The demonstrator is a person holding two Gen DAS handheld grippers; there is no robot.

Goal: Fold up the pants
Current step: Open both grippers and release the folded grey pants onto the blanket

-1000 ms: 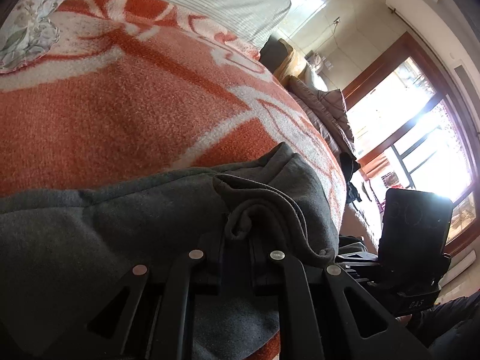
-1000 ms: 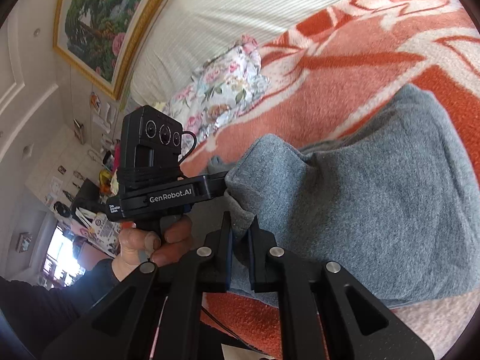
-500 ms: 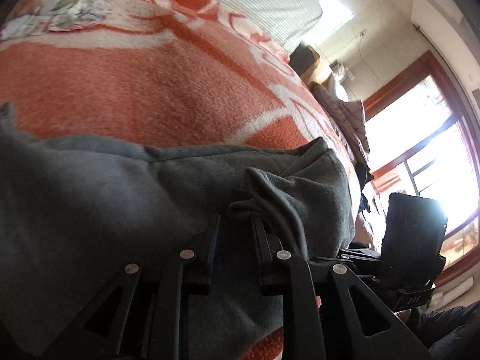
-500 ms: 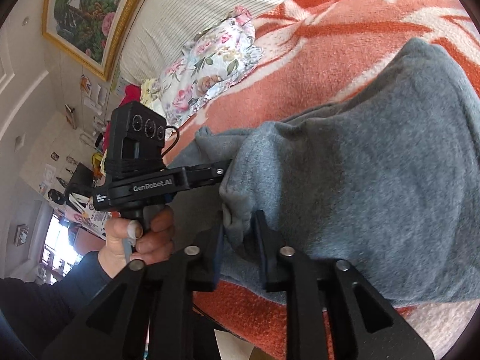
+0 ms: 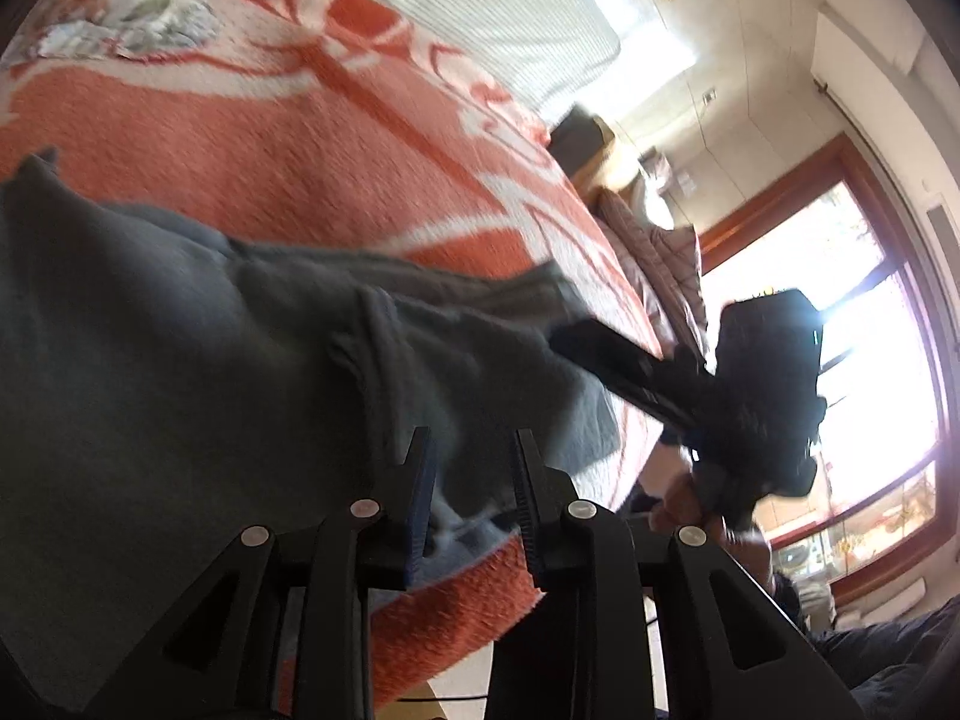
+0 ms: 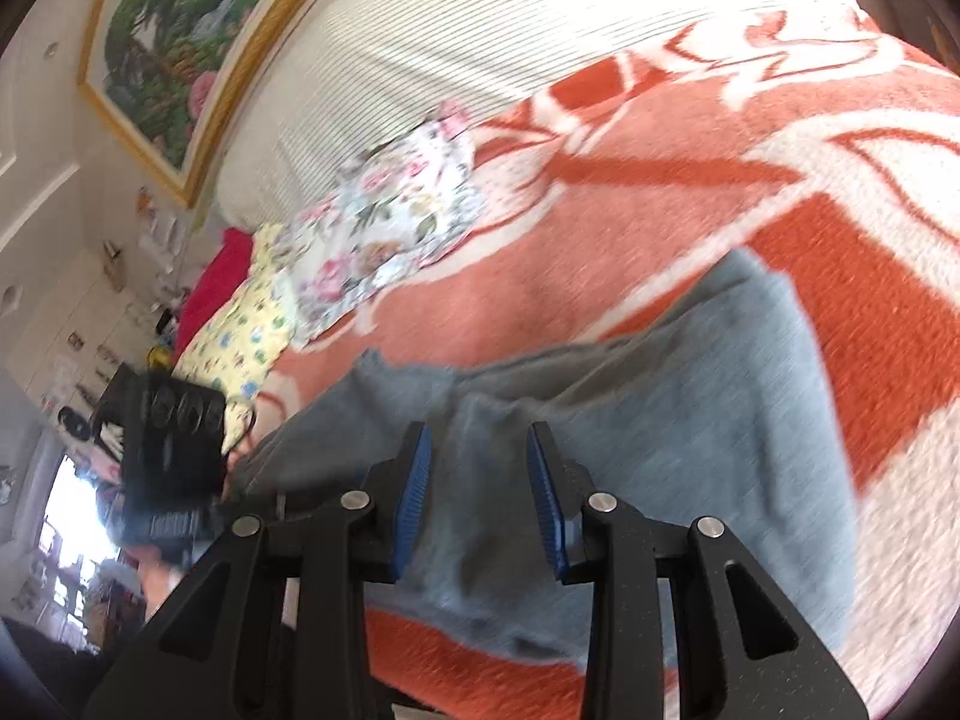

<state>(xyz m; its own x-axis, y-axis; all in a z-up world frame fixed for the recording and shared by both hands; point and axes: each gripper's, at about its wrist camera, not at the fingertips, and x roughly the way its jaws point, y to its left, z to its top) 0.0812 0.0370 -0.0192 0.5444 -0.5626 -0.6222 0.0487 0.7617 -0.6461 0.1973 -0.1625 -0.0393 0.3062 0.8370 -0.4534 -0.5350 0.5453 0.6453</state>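
Observation:
Grey pants lie folded on the orange-and-white blanket, near the bed's front edge. My left gripper hovers over their near hem. Its jaws are opening, cloth shows beyond the gap, and the pads do not press on it. In the right wrist view the pants spread to the right. My right gripper is also opening, with the fabric lying loose beneath its blue pads. The left wrist view shows the right gripper's body at the pants' right end.
A floral pillow and a yellow one lie at the bed's far left, below a striped white headboard. A bright window stands at the right. A person's hand holds the right gripper off the bed's front edge.
Both grippers were shut on a bunched fold of the pants a second ago. Their jaws have since parted, the cloth has dropped onto the blanket, and both grippers have drawn back.

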